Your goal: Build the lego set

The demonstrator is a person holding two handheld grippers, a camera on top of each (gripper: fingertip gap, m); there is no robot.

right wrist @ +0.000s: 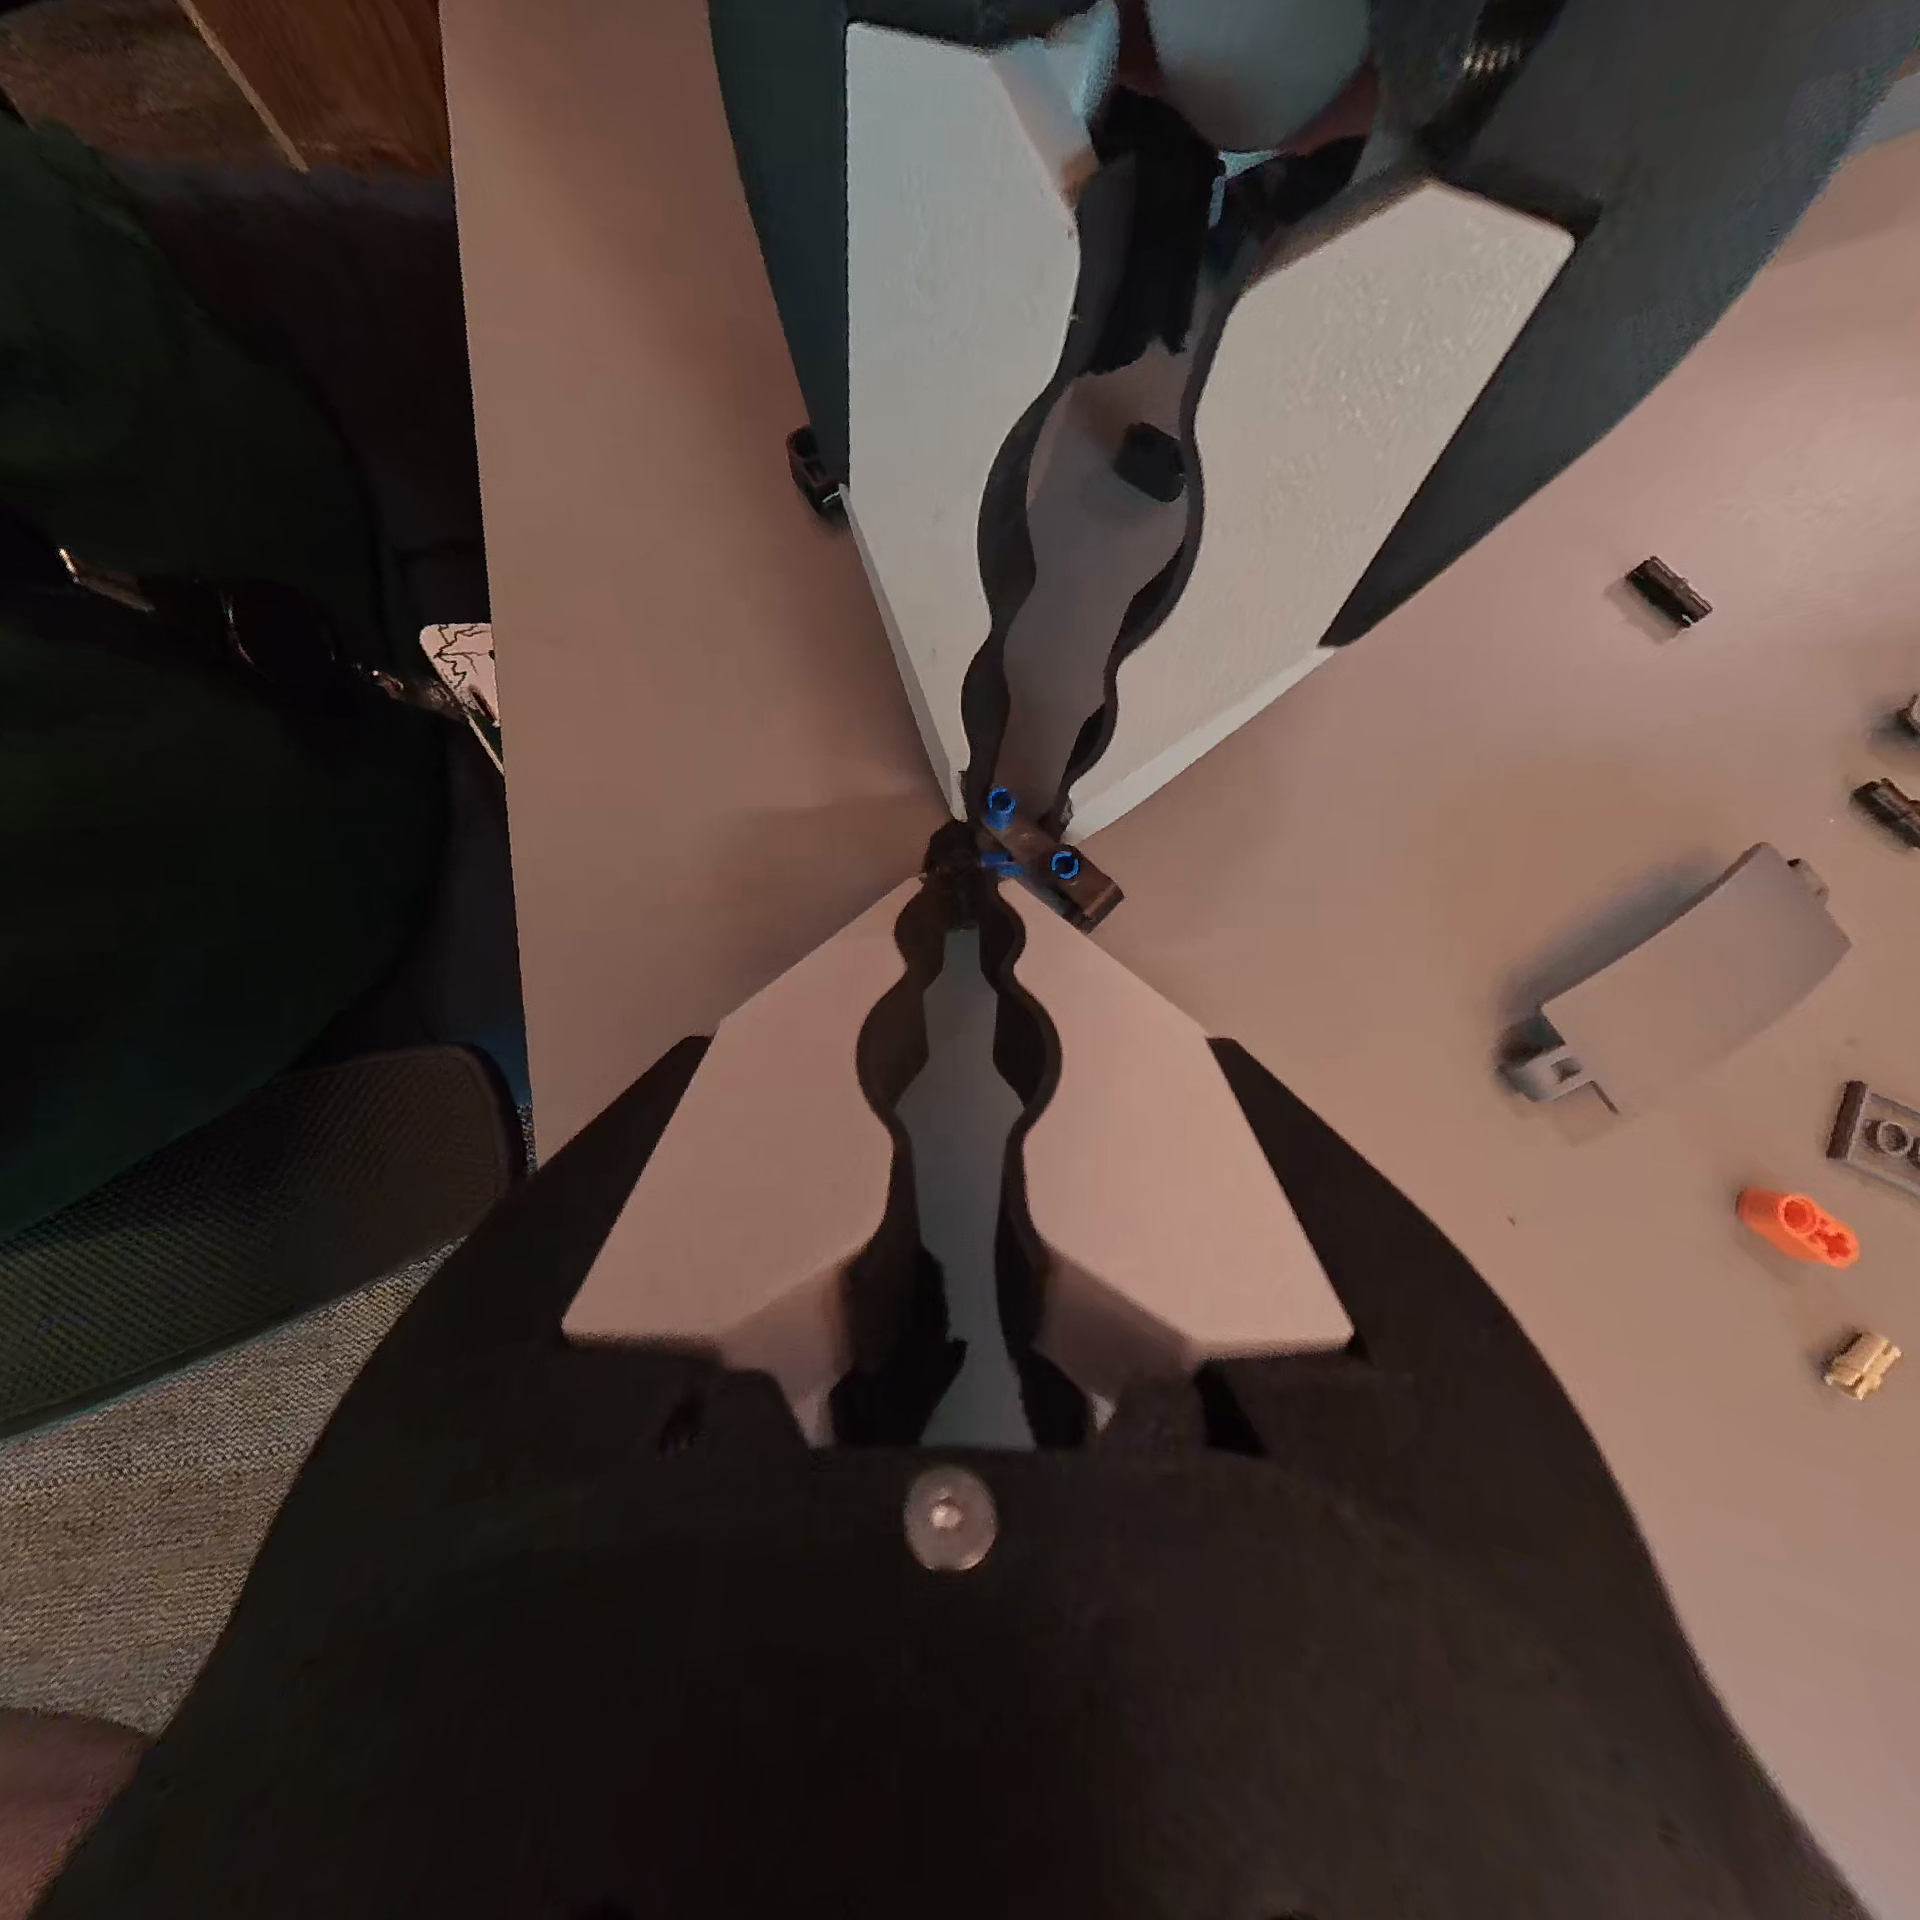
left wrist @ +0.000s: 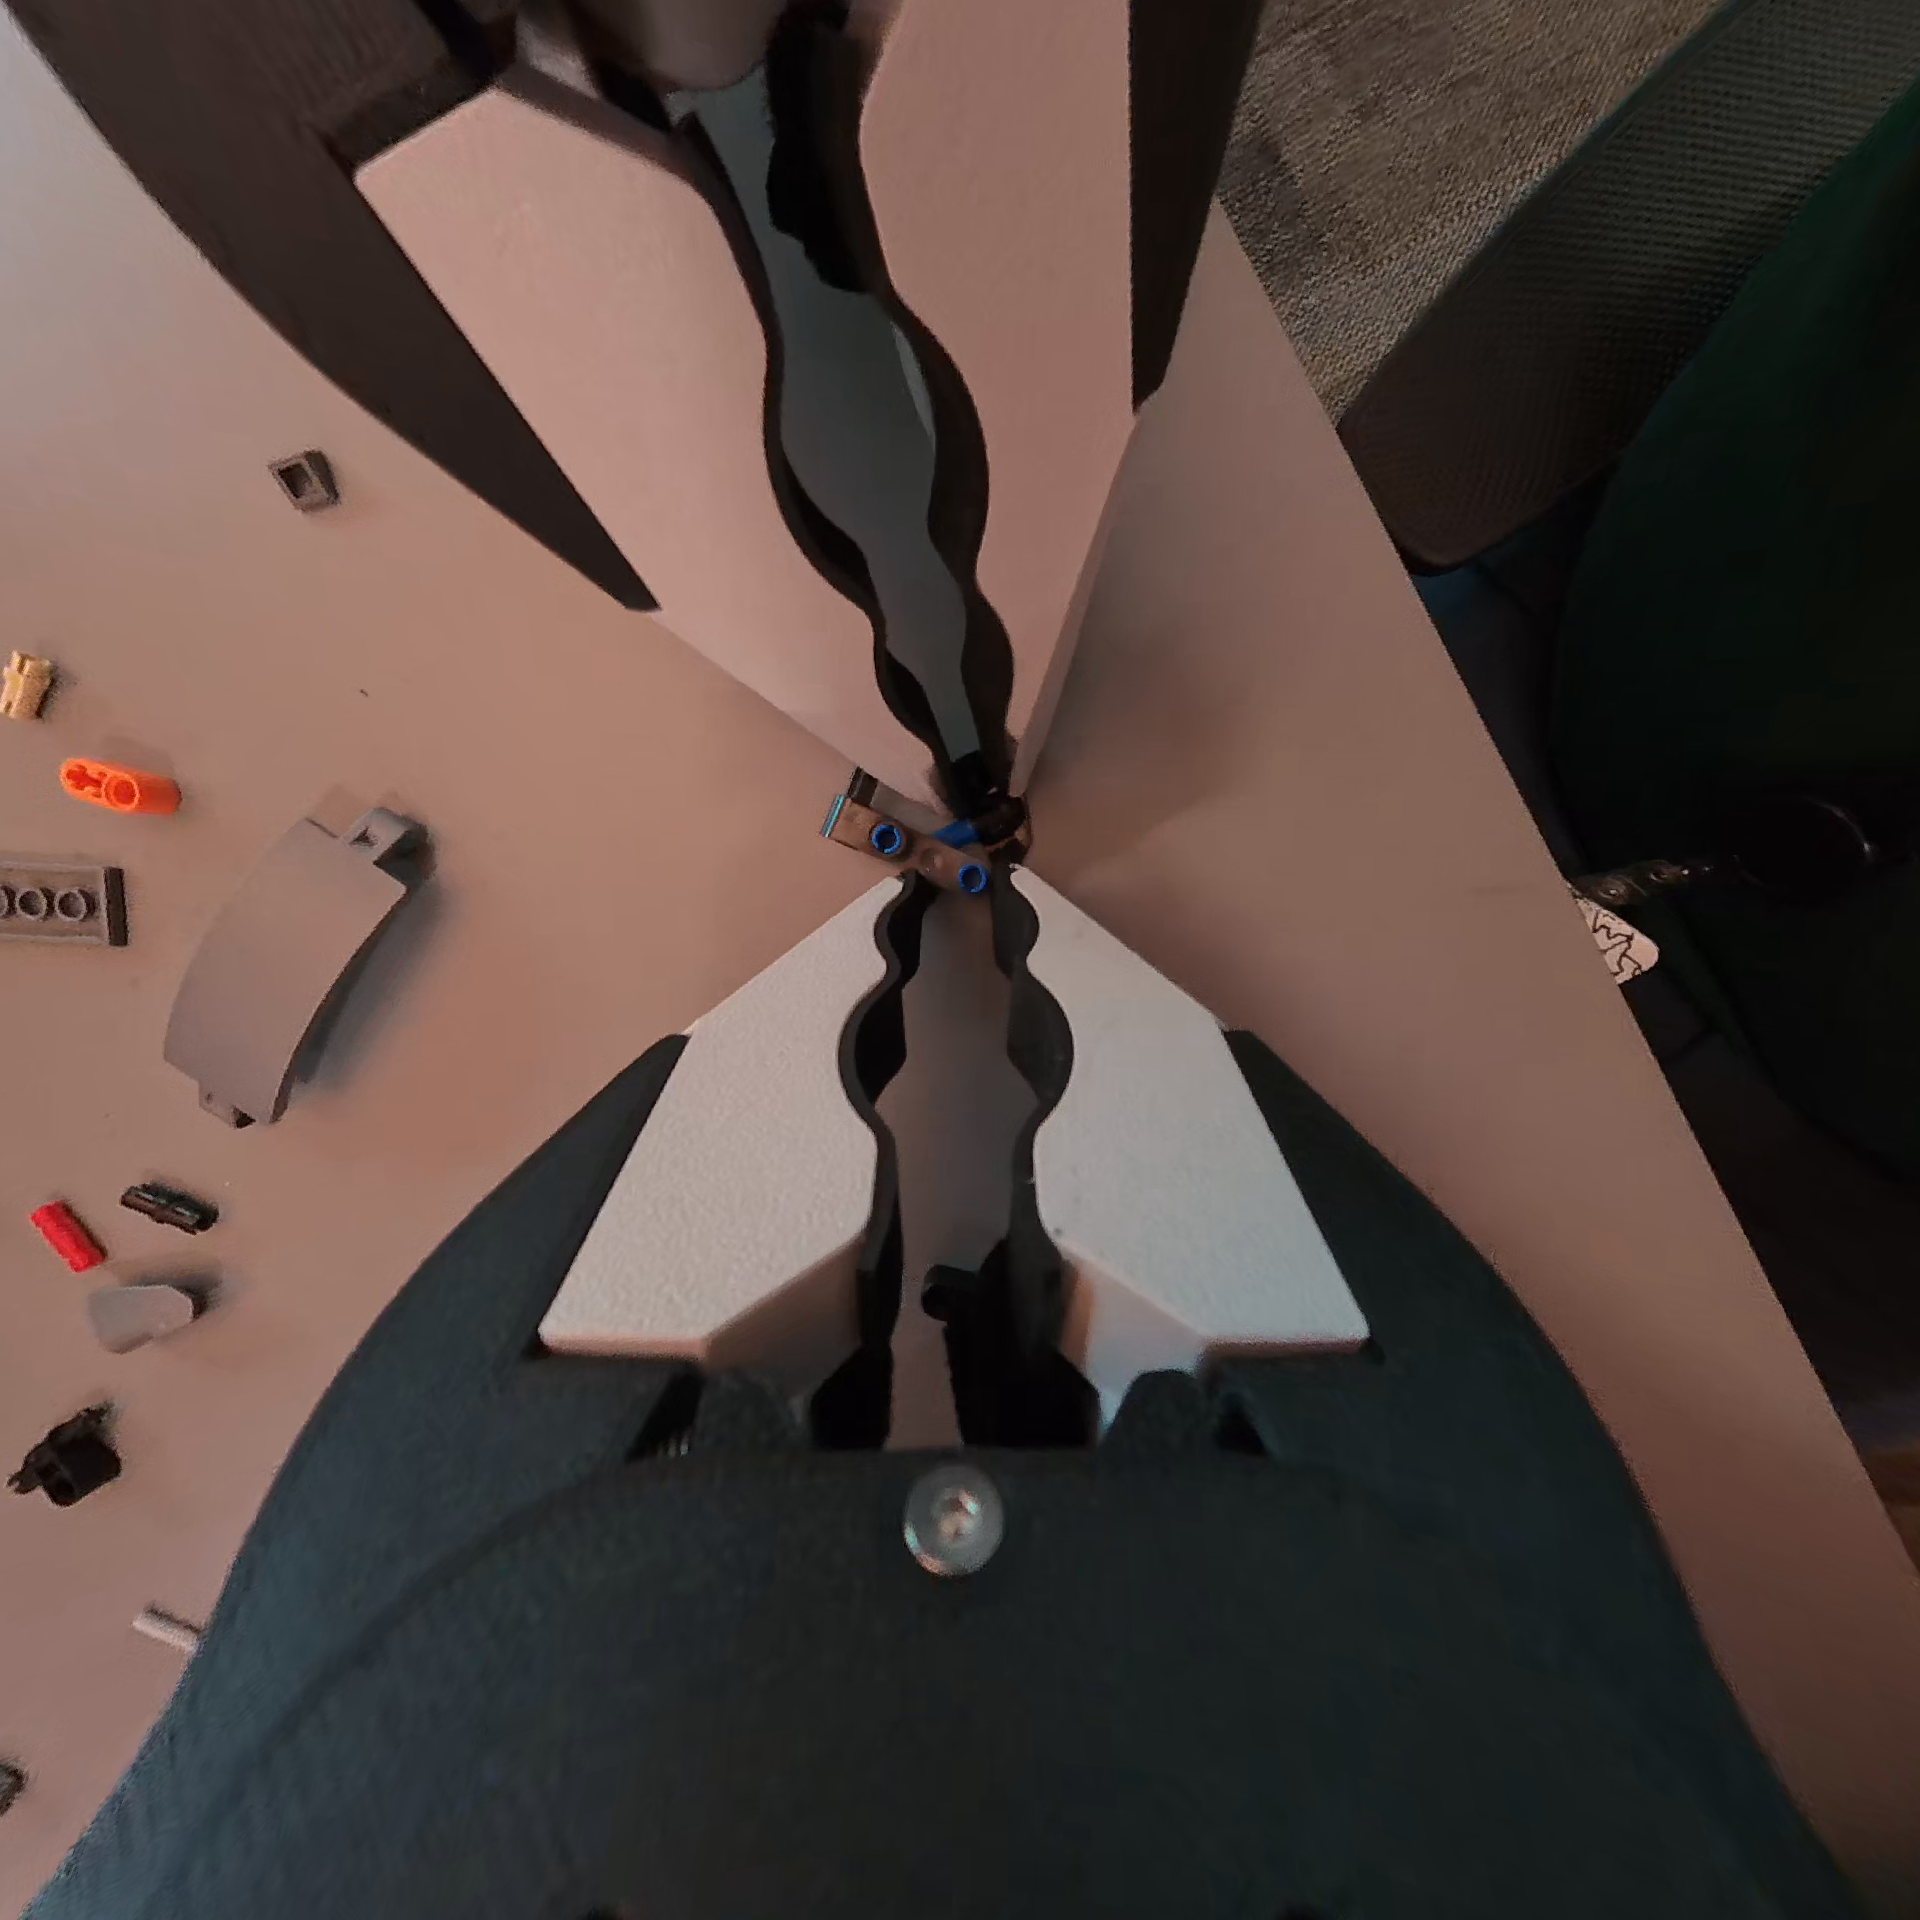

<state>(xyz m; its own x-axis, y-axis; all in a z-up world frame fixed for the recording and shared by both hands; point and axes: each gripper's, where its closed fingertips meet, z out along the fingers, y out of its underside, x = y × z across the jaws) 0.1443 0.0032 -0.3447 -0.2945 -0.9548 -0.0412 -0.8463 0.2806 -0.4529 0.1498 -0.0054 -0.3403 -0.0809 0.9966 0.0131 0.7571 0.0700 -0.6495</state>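
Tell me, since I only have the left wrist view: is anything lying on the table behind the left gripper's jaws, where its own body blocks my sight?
Observer: Yes. The right wrist view shows a small black piece, apparently on the table, seen through the gap between the left gripper's fingers.
Operator: Only that one?
Observer: No. A second black piece sits against the outer edge of that gripper's white finger, on the side nearer the table edge.
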